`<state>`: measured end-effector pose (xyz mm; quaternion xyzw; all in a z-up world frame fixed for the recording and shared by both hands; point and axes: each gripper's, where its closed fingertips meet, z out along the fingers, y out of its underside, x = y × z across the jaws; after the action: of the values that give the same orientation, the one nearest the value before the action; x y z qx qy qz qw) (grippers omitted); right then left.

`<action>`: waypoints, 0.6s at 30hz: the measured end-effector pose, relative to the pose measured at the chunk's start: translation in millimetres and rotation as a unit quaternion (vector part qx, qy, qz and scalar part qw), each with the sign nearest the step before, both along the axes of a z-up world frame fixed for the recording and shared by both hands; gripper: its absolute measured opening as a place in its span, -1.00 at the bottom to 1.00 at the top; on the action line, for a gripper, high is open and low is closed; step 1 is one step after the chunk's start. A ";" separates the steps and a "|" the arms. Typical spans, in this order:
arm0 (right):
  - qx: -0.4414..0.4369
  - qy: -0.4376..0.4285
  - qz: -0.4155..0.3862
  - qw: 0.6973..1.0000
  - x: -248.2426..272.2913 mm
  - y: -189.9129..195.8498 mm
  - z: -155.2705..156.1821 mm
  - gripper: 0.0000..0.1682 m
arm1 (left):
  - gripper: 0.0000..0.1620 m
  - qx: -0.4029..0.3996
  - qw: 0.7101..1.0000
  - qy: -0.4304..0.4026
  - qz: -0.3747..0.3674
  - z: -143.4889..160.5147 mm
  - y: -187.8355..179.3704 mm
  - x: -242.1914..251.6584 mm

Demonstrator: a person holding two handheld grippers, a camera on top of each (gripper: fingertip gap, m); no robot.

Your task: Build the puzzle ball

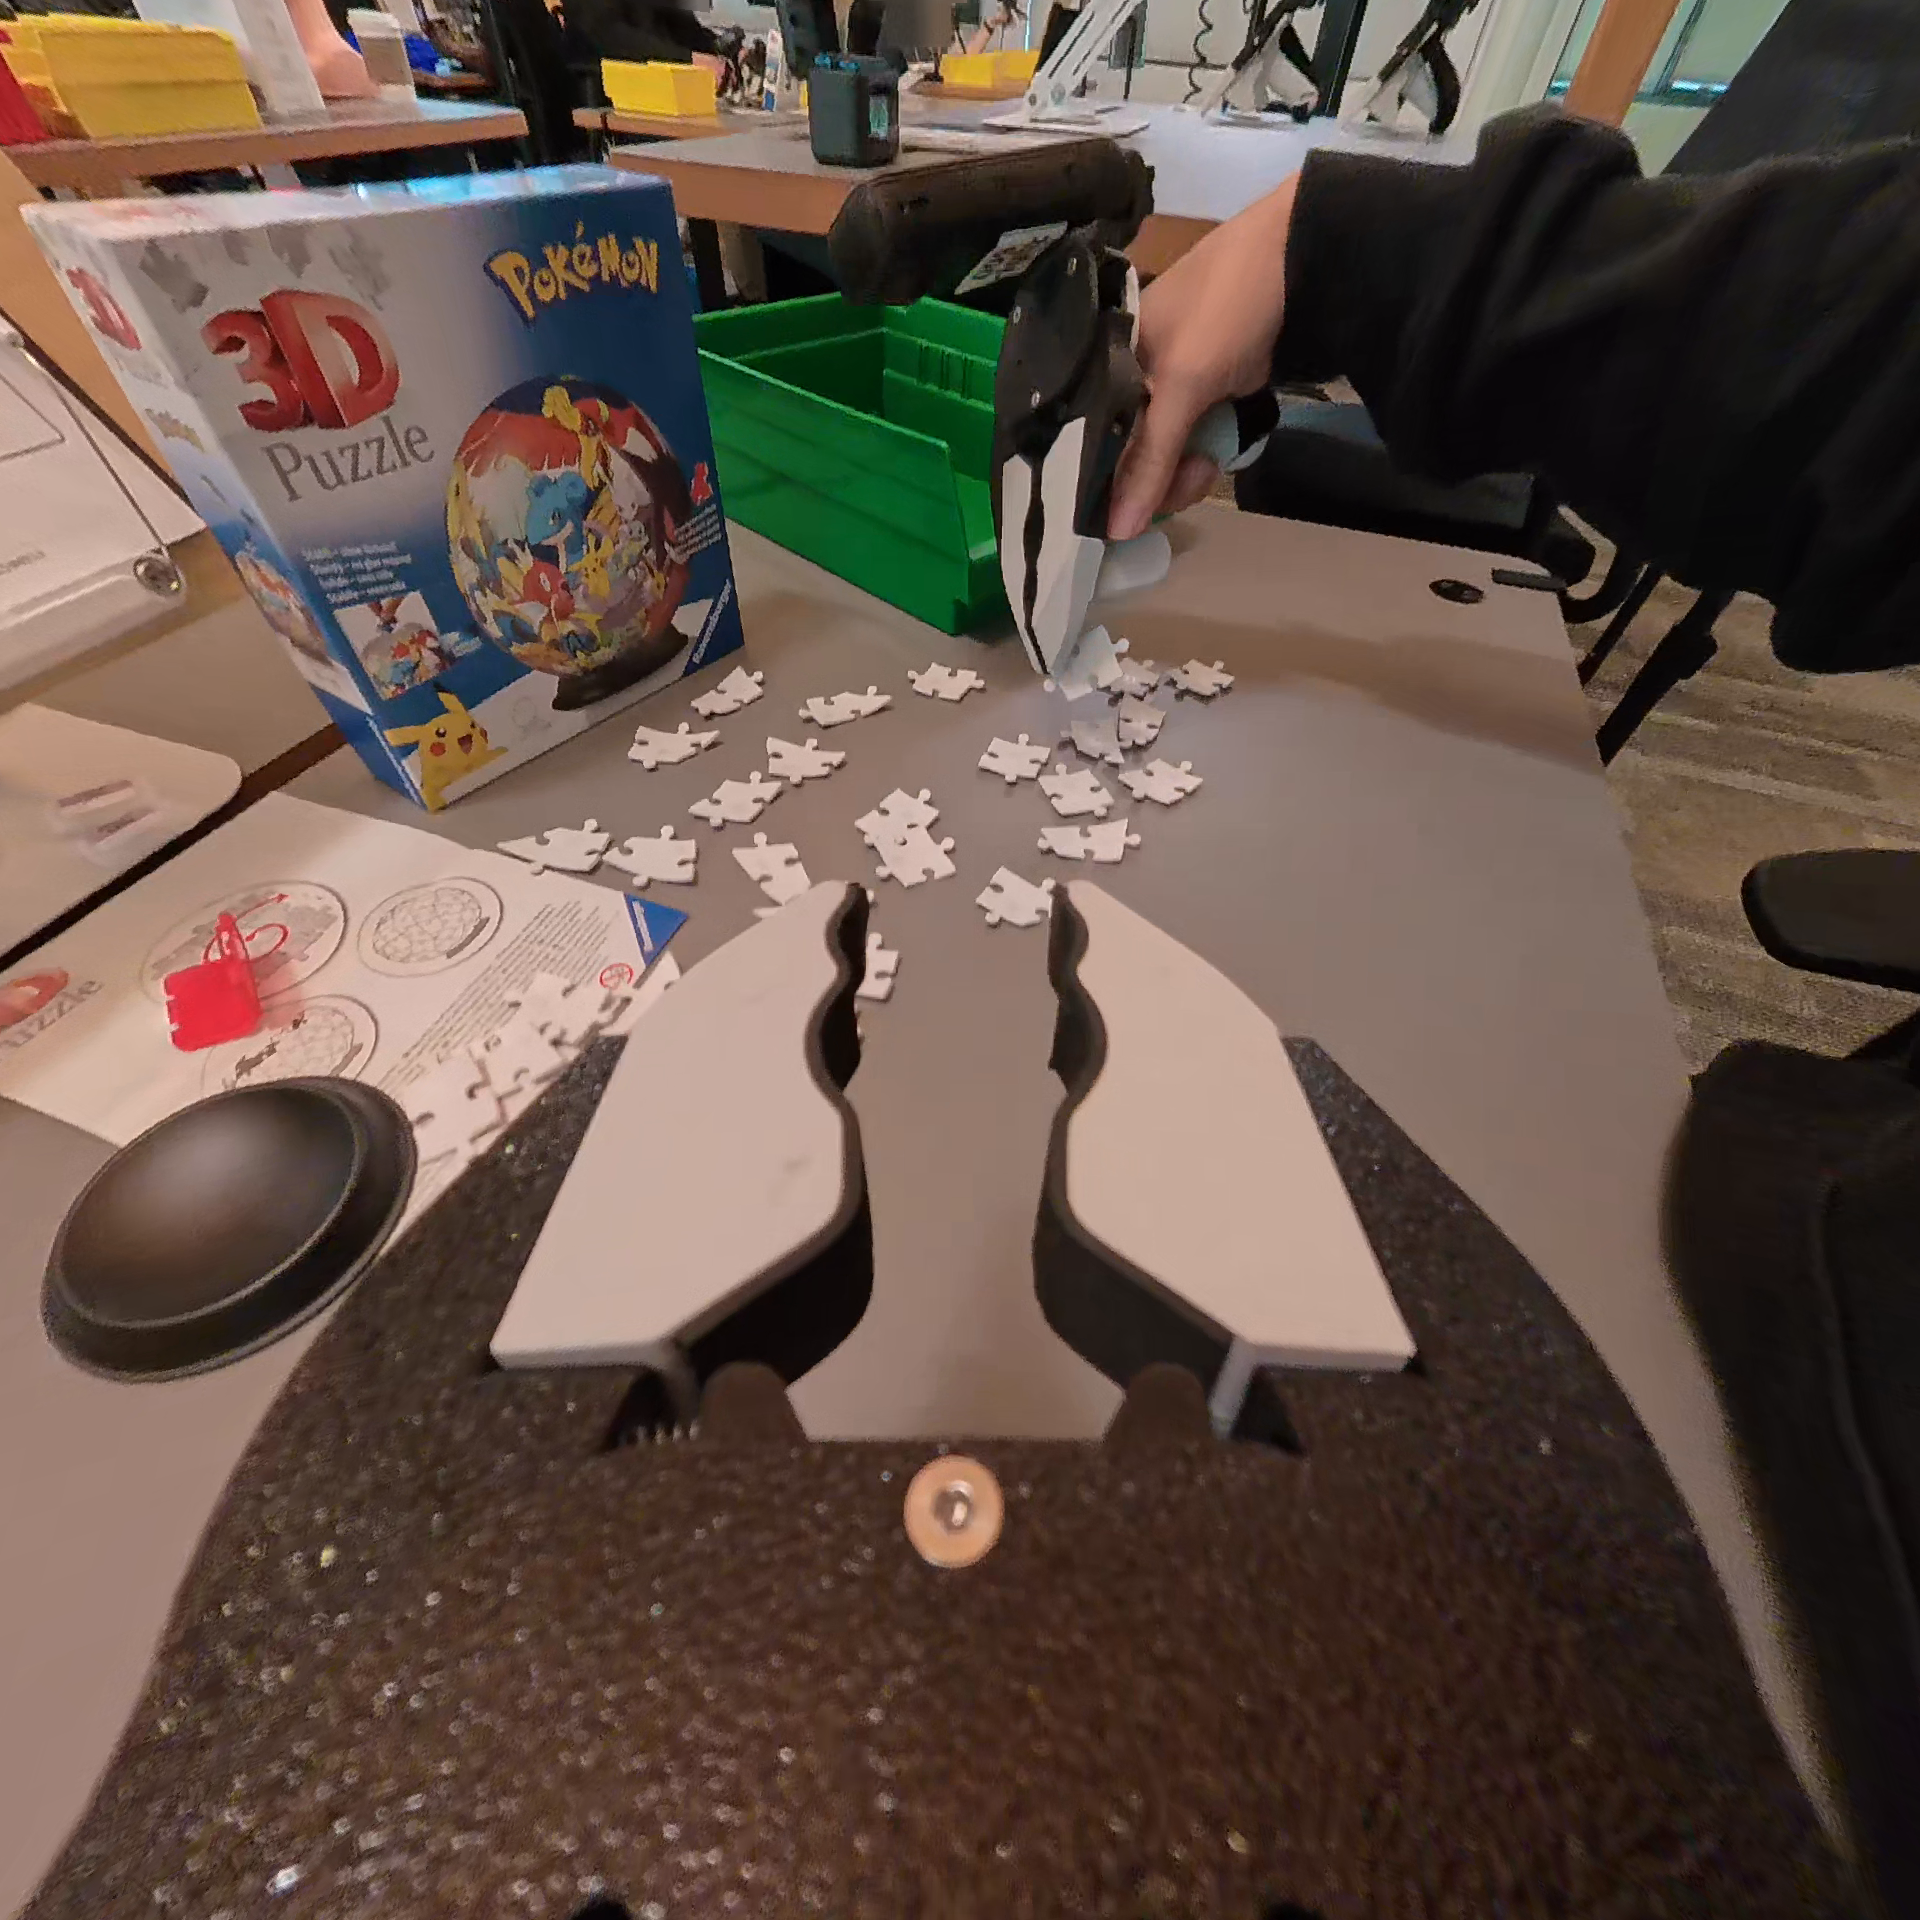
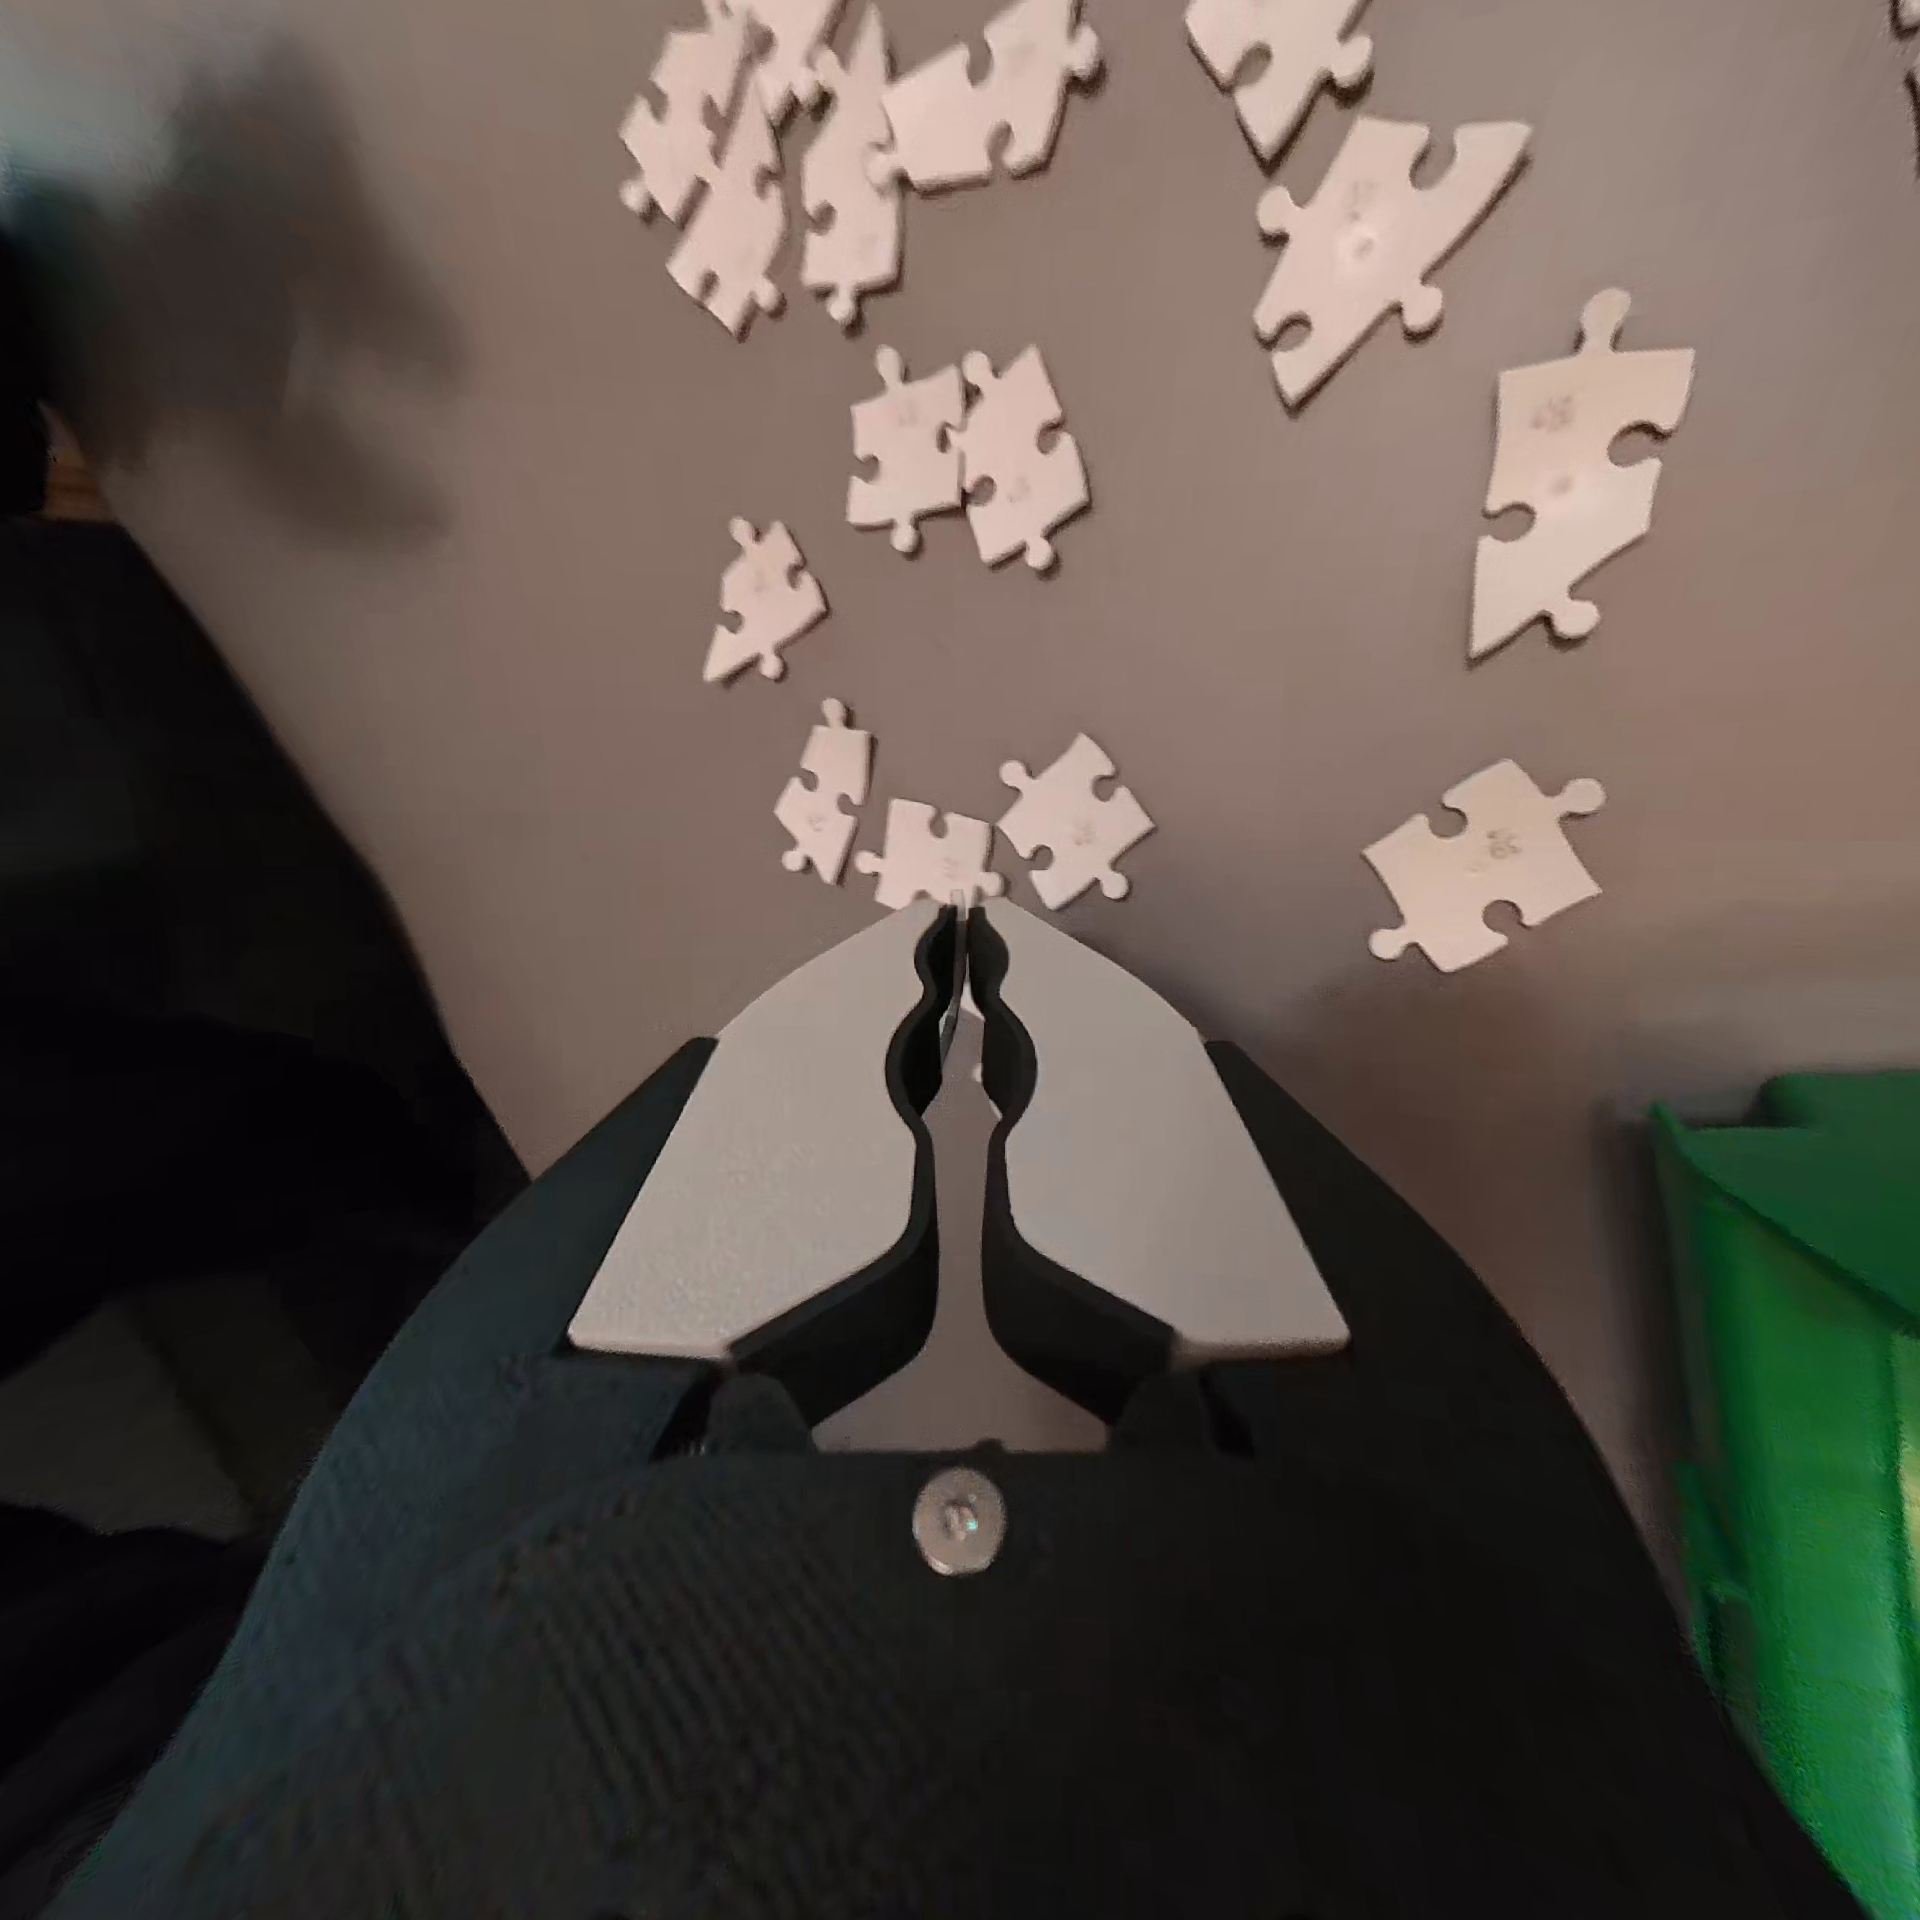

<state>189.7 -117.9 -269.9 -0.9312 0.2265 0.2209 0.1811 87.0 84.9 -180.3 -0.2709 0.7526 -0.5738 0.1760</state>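
Observation:
Several white puzzle pieces [image 1: 904, 831] lie face down, scattered on the grey table [image 1: 1351, 935]. My right gripper [image 1: 1044, 665] points down at the far cluster, in front of the green bin. It is shut on one white piece [image 1: 1089, 660], tilted up off the table. In the right wrist view the gripper [image 2: 958, 914] has its tips together, with a thin white edge [image 2: 952, 1023] pinched between the fingers and loose pieces [image 2: 1075, 821] just beyond. My left gripper [image 1: 956, 904] is open and empty, low over the near pieces.
The puzzle box [image 1: 416, 468] stands at the back left, with a green bin [image 1: 852, 436] to its right. An instruction sheet [image 1: 364, 966] with a red plastic part [image 1: 213, 987] and a black round stand [image 1: 218, 1216] lie at the near left. A hand and dark sleeve [image 1: 1558, 343] hold the right gripper. About 25 centimeters separates my left fingertips from my right.

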 end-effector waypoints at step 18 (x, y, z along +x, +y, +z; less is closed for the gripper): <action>0.027 -0.067 -0.088 0.994 -32.2 -77.0 6.4 -0.97 | -0.66 0.011 1.000 0.014 -0.018 -16.6 4.7 -13.7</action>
<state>157.5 -195.0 -263.5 -0.9153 0.2885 0.1472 0.2395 73.3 89.6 -196.9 -0.2633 0.7660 -0.5647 0.1583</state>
